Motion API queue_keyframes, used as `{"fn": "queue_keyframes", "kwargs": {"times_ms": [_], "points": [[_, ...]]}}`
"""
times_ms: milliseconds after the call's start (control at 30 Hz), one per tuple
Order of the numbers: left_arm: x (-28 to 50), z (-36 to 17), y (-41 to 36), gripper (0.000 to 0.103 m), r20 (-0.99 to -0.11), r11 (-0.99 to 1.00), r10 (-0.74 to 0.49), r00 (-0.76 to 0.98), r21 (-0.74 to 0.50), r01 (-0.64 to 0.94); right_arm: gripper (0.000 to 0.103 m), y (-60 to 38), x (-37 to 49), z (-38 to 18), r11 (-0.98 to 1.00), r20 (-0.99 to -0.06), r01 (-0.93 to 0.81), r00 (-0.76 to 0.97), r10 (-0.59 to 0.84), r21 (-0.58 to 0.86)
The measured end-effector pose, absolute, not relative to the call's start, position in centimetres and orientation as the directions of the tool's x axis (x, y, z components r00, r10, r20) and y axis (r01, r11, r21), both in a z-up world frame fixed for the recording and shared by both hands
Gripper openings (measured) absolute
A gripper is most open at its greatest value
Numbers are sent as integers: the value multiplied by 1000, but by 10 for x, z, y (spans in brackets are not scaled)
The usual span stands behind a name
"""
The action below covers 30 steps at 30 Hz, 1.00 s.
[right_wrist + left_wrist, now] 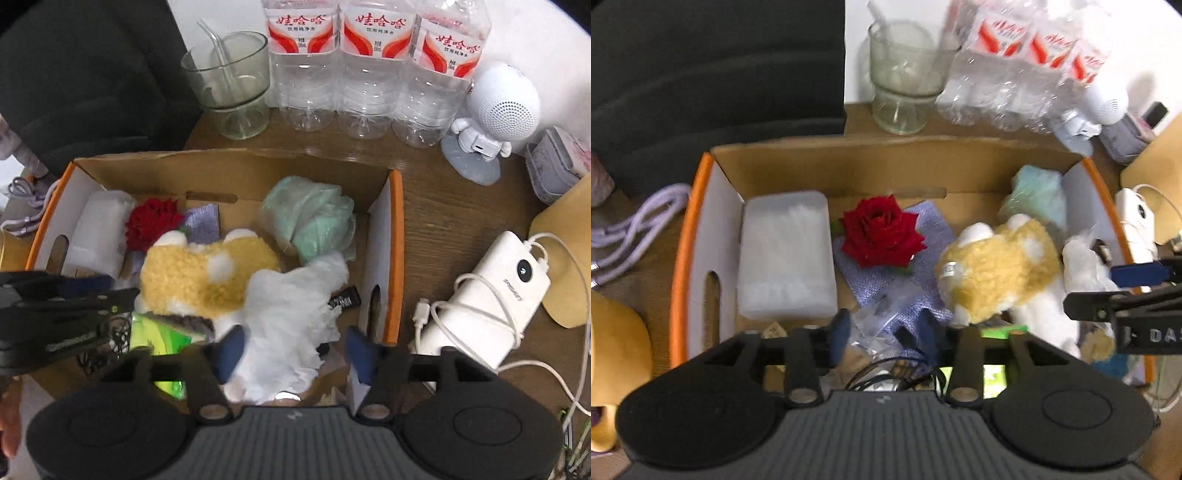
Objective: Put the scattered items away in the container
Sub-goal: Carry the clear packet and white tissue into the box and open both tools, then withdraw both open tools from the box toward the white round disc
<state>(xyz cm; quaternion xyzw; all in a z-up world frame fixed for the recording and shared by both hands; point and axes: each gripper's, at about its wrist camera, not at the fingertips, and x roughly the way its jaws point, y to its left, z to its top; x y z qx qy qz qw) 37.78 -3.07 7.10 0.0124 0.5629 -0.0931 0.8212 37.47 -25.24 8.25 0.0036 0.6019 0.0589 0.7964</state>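
Both grippers hover released and empty over the orange-edged cardboard box (396,258), so the white power bank wrapped in its cable (495,295), lengthwise just outside the box's right wall, sits nearest the right gripper (293,350), not the left gripper (884,332).

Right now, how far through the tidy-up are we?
Mostly done: the cardboard box already holds the red rose, clear plastic case, plush toy and white tissue. Left gripper and right gripper are open and empty. The wired power bank is outside the box.
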Motion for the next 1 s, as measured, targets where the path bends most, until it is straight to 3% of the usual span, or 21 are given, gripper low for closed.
{"fn": "queue_keyframes", "kwargs": {"times_ms": [67,167,200,733,867,1000], "points": [[373,83,-24,79,-928,983,-136,348,-82,166,67,-252,373,90,994,-956,-81,276,96,76],[365,100,-16,97,-926,987,-130,354,-89,131,74,-249,367,104,994,-952,-67,287,107,91],[363,104,-14,100,-925,989,-126,359,-87,121,74,-247,364,110,994,-949,-62,296,106,92],[291,147,-9,103,-863,997,-73,500,-51,57,81,-224,291,168,991,-879,-72,458,130,108],[264,158,-11,103,-779,999,-36,626,-12,42,81,-223,266,172,991,-826,-90,547,135,102],[216,145,-16,103,-632,1000,10,775,14,-1,82,-223,229,162,993,-722,-77,682,115,86]]}}
